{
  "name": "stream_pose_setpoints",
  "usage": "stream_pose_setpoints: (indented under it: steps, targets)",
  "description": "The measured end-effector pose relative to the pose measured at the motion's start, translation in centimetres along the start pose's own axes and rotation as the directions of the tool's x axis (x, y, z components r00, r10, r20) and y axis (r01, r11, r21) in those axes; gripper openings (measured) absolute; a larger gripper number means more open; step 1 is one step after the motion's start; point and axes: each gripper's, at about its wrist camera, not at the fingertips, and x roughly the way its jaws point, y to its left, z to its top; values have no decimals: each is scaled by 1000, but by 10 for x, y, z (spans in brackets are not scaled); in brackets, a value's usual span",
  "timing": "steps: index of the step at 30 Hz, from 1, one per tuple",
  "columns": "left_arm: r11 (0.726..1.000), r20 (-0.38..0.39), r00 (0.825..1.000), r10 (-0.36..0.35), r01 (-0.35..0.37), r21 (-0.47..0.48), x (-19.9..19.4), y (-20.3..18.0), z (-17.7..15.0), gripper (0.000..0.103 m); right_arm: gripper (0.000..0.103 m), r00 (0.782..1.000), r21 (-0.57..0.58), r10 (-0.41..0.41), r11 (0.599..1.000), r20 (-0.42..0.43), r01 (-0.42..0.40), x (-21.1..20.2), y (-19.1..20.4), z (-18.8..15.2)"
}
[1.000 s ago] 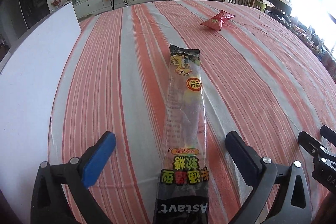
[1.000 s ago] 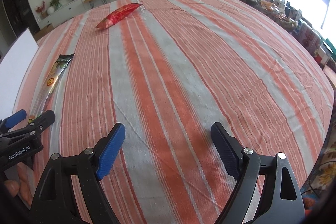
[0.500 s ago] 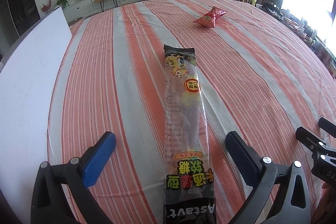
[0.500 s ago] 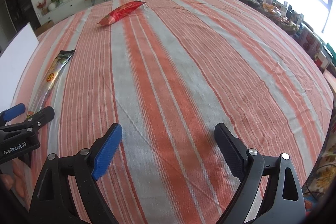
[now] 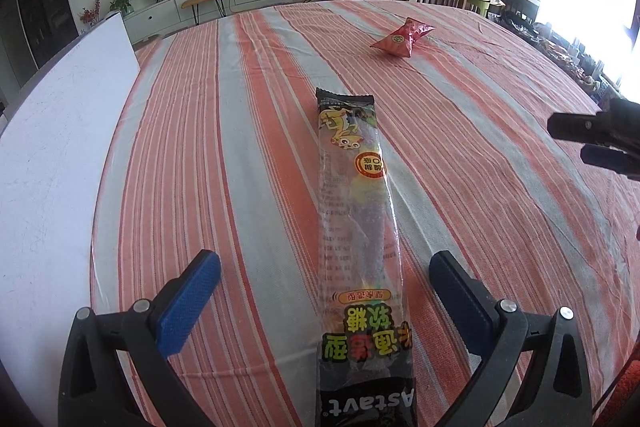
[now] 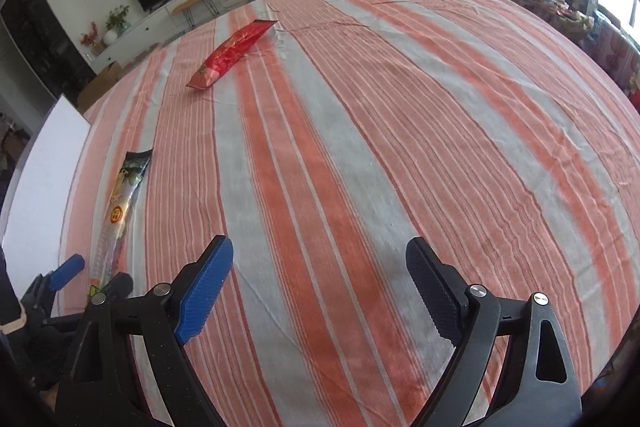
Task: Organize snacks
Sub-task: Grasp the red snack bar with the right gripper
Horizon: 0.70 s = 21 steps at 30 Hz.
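Observation:
A long clear-and-black candy packet (image 5: pixel 356 219) lies lengthwise on the striped tablecloth, its near end between the fingers of my open left gripper (image 5: pixel 320 291), which hovers above it. The same packet shows at the left of the right wrist view (image 6: pixel 120 211). A red snack packet (image 5: pixel 402 38) lies farther back; it also shows in the right wrist view (image 6: pixel 230 55). My right gripper (image 6: pixel 320 287) is open and empty over bare cloth, to the right of the left one.
A white board (image 5: pixel 56 155) lies along the table's left side. The right gripper's tips (image 5: pixel 596 143) show at the right edge of the left wrist view. Chairs, a TV stand and a cluttered side table stand beyond the table.
Both grippers have risen and pulled back a little, so the views show more of the table. The right gripper now appears higher in the left wrist view. Both snack packets lie unmoved.

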Motion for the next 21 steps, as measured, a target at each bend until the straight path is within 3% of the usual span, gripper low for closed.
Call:
stream_pose_setpoints:
  steps: [4, 8, 10, 13, 14, 15, 16, 19, 21]
  targets:
    - [1000, 0, 1000, -1, 1, -1, 0, 0, 0, 103, 91, 996, -50, 84, 995, -22, -85, 33, 35, 73]
    - [1000, 0, 1000, -2, 2, -1, 0, 1, 0, 103, 88, 993, -39, 117, 992, -11, -118, 68, 72, 119]
    - [1000, 0, 1000, -1, 1, 0, 0, 1, 0, 103, 88, 995, -25, 101, 994, -22, -102, 86, 88, 132]
    - [1000, 0, 1000, -1, 1, 0, 0, 1, 0, 103, 87, 999, -22, 8, 1000, -36, -9, 110, 106, 139]
    - [1000, 0, 1000, -1, 1, 0, 0, 1, 0, 103, 82, 999, -23, -19, 1000, -41, 18, 117, 109, 140]
    - [1000, 0, 1000, -1, 1, 0, 0, 1, 0, 103, 68, 998, -23, -32, 999, -55, 31, 123, 111, 139]
    - [1000, 0, 1000, -1, 1, 0, 0, 1, 0, 103, 48, 996, -20, -33, 999, -81, 32, 130, 110, 138]
    - [1000, 1, 1000, -1, 1, -1, 0, 1, 0, 103, 26, 996, -33, -55, 998, -68, 52, 128, 106, 135]
    - [1000, 1, 1000, -1, 1, -1, 0, 1, -1, 103, 25, 998, -25, -33, 999, -57, 31, 118, 96, 130]
